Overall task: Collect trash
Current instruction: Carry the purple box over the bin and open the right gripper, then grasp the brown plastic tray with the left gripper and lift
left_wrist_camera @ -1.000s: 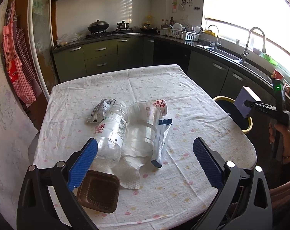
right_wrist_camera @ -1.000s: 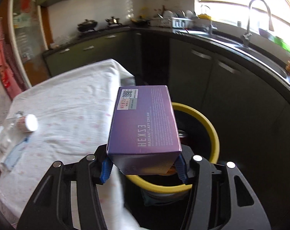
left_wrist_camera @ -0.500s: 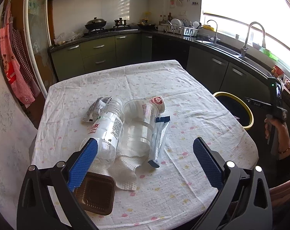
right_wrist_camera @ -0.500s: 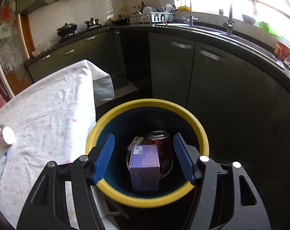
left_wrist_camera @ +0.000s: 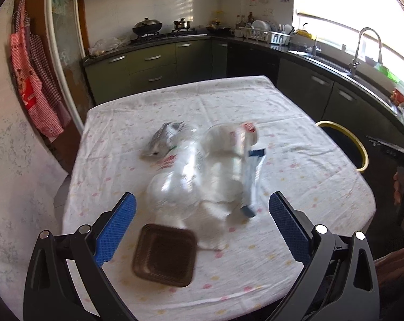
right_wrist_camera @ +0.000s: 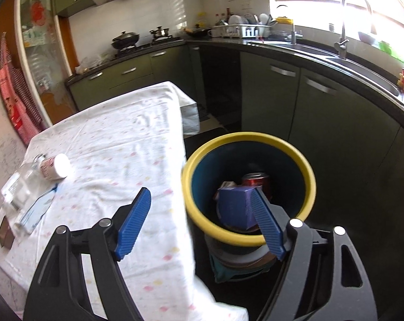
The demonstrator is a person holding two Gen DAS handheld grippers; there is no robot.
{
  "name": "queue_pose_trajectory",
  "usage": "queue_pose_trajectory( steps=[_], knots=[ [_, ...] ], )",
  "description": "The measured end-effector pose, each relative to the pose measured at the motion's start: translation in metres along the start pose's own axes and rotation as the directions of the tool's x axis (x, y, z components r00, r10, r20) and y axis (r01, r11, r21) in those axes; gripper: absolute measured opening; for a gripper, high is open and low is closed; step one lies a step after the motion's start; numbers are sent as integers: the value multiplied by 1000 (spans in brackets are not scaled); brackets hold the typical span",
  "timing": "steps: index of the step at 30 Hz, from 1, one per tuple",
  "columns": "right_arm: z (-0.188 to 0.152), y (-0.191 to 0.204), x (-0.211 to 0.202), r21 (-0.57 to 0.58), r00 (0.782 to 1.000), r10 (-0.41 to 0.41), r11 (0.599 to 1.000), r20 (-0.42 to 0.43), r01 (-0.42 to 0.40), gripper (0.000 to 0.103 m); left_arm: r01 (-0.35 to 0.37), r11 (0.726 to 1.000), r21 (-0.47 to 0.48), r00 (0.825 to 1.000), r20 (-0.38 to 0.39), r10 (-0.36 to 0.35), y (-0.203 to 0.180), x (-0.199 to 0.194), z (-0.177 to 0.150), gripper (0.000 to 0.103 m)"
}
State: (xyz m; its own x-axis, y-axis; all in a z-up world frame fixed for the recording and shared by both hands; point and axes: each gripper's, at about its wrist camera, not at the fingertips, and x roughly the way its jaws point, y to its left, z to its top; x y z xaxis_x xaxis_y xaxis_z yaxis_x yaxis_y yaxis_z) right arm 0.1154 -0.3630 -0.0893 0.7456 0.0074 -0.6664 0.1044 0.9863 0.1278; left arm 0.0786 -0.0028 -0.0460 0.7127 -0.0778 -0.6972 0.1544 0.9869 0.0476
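Note:
In the left wrist view, trash lies on the white-clothed table (left_wrist_camera: 295,133): a clear plastic bottle (left_wrist_camera: 172,184), a clear cup (left_wrist_camera: 223,157), a small yogurt bottle (left_wrist_camera: 246,136), a blue-and-white wrapper (left_wrist_camera: 252,179), a silver wrapper (left_wrist_camera: 162,139), a crumpled tissue (left_wrist_camera: 207,222) and a brown plastic tray (left_wrist_camera: 164,258). My left gripper (left_wrist_camera: 200,227) is open and empty above the tray. In the right wrist view, my right gripper (right_wrist_camera: 199,222) is open and empty over the table edge beside the yellow-rimmed bin (right_wrist_camera: 306,168). The purple box (right_wrist_camera: 235,208) and a red can (right_wrist_camera: 256,180) lie inside the bin.
Dark green kitchen cabinets (right_wrist_camera: 282,93) and a counter with sink (right_wrist_camera: 322,50) run behind and right of the bin. The bin also shows at the table's right in the left wrist view (left_wrist_camera: 359,147). Red checked aprons (left_wrist_camera: 31,80) hang on the left wall.
My right gripper opened and dropped the purple box into the bin, then swung left toward the table. My left gripper has drawn back slightly; it stays open.

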Motion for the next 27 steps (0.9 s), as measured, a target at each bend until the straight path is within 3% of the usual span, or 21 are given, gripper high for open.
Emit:
queue_pose_trajectory(
  steps=[6,10,17,27],
  knots=[
    [-5,18,0,-20,999,27,999,-22,-27,74,-61,998,5,995,-80,61,32,7,-30,98],
    [-6,28,3,-34,998,41,999,-37,-42,75,-32,999,-29,991,-127,28,47,21,-44,98],
    [-8,38,7,-52,997,56,997,-60,-59,75,43,999,11,984,-175,-41,45,50,-55,98],
    [-10,36,14,-43,994,66,997,-81,-70,75,40,999,2,971,-234,-39,43,75,-63,98]
  ],
)
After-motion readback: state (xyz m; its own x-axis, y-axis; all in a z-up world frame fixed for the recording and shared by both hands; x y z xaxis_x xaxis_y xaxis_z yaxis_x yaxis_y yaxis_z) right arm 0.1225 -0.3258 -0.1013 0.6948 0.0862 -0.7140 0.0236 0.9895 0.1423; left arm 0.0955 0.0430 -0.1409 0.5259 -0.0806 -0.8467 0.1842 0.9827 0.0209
